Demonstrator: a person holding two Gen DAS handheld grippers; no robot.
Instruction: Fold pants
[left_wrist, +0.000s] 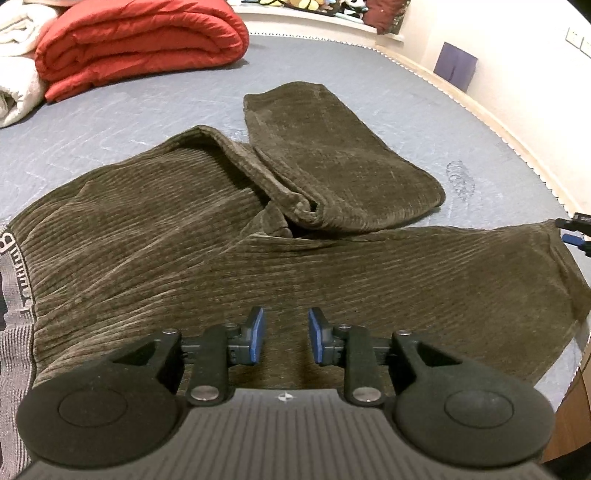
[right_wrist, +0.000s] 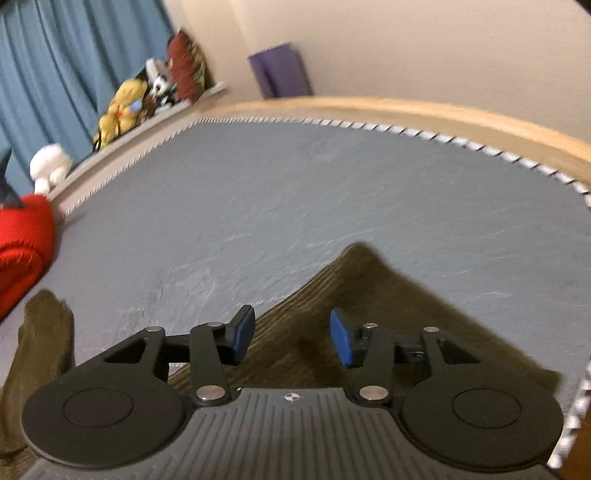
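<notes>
Left wrist view shows the dark olive corduroy pants (left_wrist: 332, 266) spread on the grey quilted mattress (left_wrist: 147, 99), one leg running rightward toward the right gripper (right_wrist: 291, 338), the nearer one to that cuff; both it and the left gripper (left_wrist: 287, 338) are spread, holding nothing.

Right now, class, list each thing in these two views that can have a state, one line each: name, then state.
Brown corduroy pants: spread on the bed, one leg doubled back, fold unfinished.
Red quilted duvet: folded in a stack.
Left gripper: open, above the pants.
Right gripper: open, above a pants corner.
Blue curtain: drawn.
</notes>
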